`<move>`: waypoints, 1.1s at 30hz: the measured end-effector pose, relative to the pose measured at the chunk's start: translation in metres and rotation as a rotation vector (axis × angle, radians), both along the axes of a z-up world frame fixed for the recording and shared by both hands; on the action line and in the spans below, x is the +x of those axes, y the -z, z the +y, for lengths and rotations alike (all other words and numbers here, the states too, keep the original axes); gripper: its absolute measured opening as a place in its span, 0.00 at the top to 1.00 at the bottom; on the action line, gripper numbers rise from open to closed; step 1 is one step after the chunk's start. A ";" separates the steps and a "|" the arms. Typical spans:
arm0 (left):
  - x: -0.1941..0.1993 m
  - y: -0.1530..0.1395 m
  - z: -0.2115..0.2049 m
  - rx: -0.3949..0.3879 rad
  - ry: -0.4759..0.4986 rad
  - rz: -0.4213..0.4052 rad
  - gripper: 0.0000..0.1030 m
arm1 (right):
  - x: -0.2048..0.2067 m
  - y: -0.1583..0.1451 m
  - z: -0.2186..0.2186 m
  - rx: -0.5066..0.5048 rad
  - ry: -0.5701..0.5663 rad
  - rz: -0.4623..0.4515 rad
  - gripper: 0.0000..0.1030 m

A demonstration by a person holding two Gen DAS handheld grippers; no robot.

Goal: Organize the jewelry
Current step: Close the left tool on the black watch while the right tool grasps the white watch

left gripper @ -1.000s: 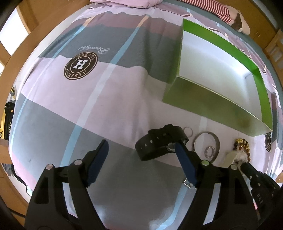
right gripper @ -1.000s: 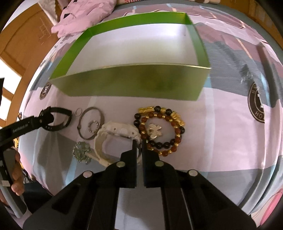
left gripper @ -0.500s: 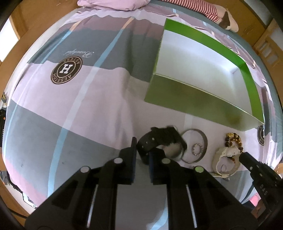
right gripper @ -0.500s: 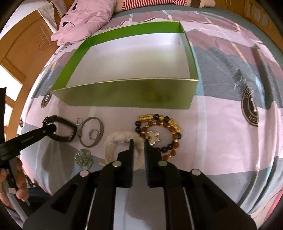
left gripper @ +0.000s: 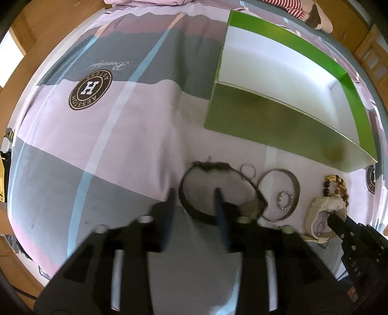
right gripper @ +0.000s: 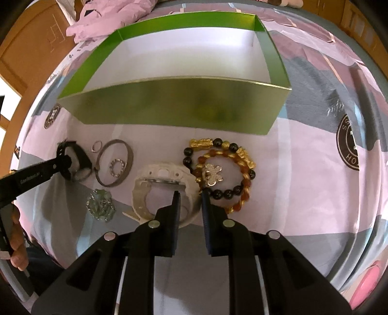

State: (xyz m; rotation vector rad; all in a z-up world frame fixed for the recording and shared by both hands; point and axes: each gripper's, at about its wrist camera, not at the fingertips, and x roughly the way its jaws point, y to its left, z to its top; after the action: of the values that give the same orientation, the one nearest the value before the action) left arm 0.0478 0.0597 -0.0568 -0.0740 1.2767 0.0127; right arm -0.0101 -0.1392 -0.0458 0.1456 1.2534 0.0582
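A black watch [left gripper: 206, 167] lies on the bedspread with its strap in a loop. My left gripper [left gripper: 194, 193] is open and straddles the strap's near left side, one finger inside the loop. The right wrist view shows the same from the side, at the black watch [right gripper: 82, 157]. My right gripper [right gripper: 190, 193] is partly open astride the right wall of a white watch [right gripper: 160, 172]. Beside it lie beaded bracelets [right gripper: 245, 167] with a silver charm [right gripper: 212, 173]. The green box [right gripper: 174, 104] stands behind, white inside and holding nothing.
A silver bangle [right gripper: 129, 160], a sparkly ring [right gripper: 112, 167], a thin ring [right gripper: 93, 147] and a silver-green brooch [right gripper: 100, 206] lie between the two watches. A hand [right gripper: 17, 242] holds the left gripper. A pink pillow [right gripper: 101, 19] lies behind the box.
The left gripper closed from wide open, then widened again around the black watch's strap, and the watch turned. The right gripper's fingers have spread from shut and moved onto the white watch.
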 end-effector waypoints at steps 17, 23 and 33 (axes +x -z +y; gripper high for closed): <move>0.009 0.003 0.018 0.021 -0.075 0.016 0.40 | -0.004 -0.003 -0.003 0.068 -0.004 -0.004 0.88; 0.014 0.015 0.007 0.016 -0.051 0.052 0.88 | -0.002 -0.003 -0.001 0.062 -0.012 -0.005 0.88; 0.003 -0.029 0.006 -0.094 -0.036 -0.112 0.97 | -0.004 -0.030 -0.018 0.110 0.026 -0.098 0.88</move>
State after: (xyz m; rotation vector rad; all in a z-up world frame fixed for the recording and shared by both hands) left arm 0.0508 0.0655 -0.0283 -0.1763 1.1632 -0.0198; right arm -0.0137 -0.1575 -0.0155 0.2518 1.1504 0.1110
